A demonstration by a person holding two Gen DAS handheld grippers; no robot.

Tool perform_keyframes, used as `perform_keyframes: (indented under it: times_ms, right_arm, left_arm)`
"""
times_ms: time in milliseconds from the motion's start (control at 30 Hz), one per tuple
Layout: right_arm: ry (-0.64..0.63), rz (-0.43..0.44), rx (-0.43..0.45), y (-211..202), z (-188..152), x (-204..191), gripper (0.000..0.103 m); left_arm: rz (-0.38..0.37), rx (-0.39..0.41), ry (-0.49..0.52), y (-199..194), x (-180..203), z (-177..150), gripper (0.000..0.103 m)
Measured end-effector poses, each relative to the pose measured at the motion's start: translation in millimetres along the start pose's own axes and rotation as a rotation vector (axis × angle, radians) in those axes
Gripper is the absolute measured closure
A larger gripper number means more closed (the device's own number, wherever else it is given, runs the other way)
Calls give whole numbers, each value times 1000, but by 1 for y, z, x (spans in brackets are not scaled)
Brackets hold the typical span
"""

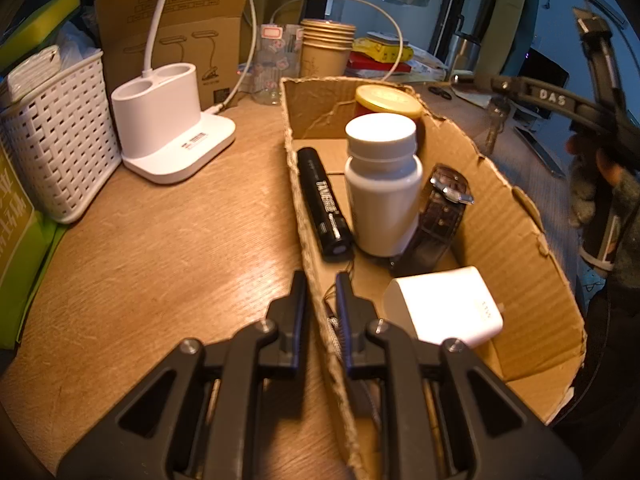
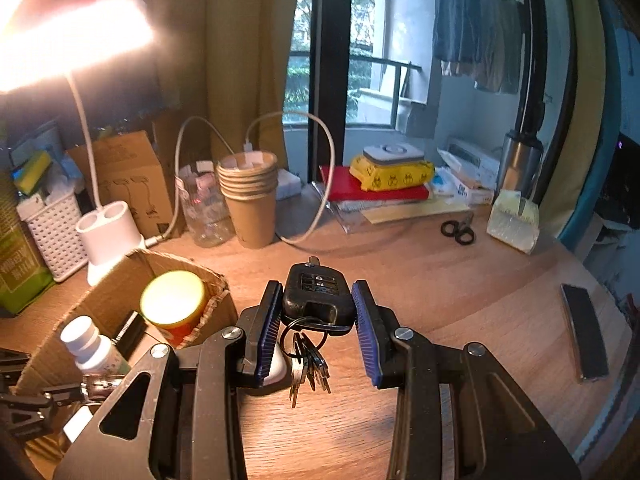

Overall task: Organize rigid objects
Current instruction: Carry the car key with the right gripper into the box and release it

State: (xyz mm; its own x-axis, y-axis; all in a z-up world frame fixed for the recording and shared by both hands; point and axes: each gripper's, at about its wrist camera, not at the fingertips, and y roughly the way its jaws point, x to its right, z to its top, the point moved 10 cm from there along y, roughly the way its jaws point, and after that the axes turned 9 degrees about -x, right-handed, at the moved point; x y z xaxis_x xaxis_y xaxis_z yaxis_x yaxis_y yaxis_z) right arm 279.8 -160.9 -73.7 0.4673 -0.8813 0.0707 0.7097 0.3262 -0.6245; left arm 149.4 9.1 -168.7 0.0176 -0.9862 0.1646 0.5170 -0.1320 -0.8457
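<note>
A cardboard box (image 1: 516, 216) on the wooden table holds a black flashlight (image 1: 324, 204), a white pill bottle (image 1: 382, 184), a yellow-lidded jar (image 1: 388, 100), a dark-strapped watch (image 1: 444, 208) and a white charger (image 1: 444, 306). My left gripper (image 1: 320, 300) is shut on the box's left wall near its front corner. My right gripper (image 2: 316, 304) is shut on a black car key fob (image 2: 318, 296), with a ring of keys (image 2: 306, 356) hanging below it above the table, right of the box (image 2: 100, 300).
A white lamp base (image 1: 168, 128), white basket (image 1: 60, 136), paper cup stack (image 2: 250, 196) and clear jar (image 2: 204, 208) stand at the back. Scissors (image 2: 458, 230), books (image 2: 376, 190) and a dark flat bar (image 2: 584, 336) lie to the right.
</note>
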Motion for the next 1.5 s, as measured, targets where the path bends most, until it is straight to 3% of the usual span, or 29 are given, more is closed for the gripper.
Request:
perform_keyframes:
  times_ms: [467, 800, 1500]
  right_arm:
    - [-48, 73, 109, -46, 18, -35, 65]
    - [-89, 171, 203, -72, 27, -67, 65]
    - [-154, 257, 142, -43, 14, -107, 65]
  left_arm:
    - [0, 0, 0, 0, 0, 0, 88]
    - [0, 0, 0, 0, 0, 0, 88]
    - [1, 0, 1, 0, 0, 0, 88]
